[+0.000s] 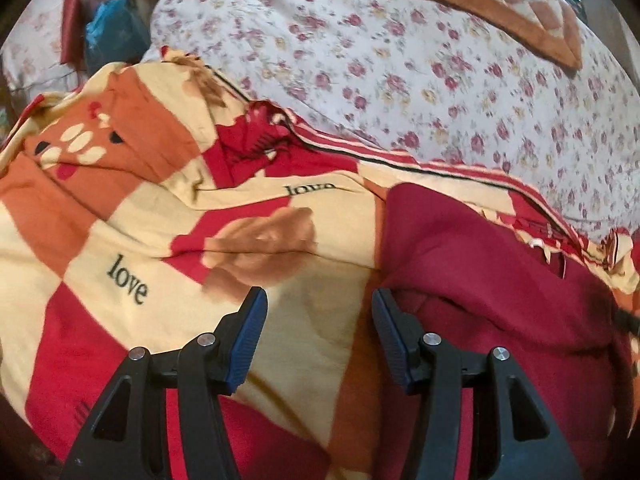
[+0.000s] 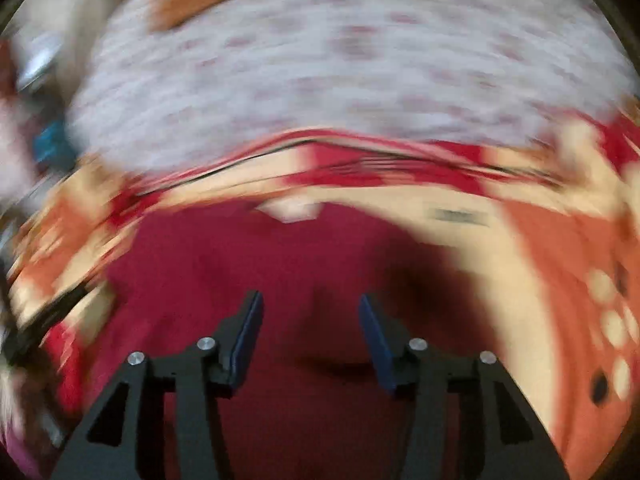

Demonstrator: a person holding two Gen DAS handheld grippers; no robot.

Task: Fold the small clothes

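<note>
Dark red garment (image 1: 492, 276) lies spread on the checked "love" blanket (image 1: 132, 240), which covers the near part of the bed; the flowered sheet (image 1: 400, 60) lies beyond the blanket's striped edge. An orange-and-cream checked cloth (image 1: 508, 8) rests on the sheet at the far side.

Left hand-held gripper (image 1: 319, 300): jaws apart, nothing between them, above the blanket just beside the garment's edge.

Right hand-held gripper (image 2: 310, 302): jaws apart and empty, over the middle of the garment (image 2: 280, 264). That view is heavily blurred; a pale label (image 2: 290, 210) shows at the garment's far edge.
</note>
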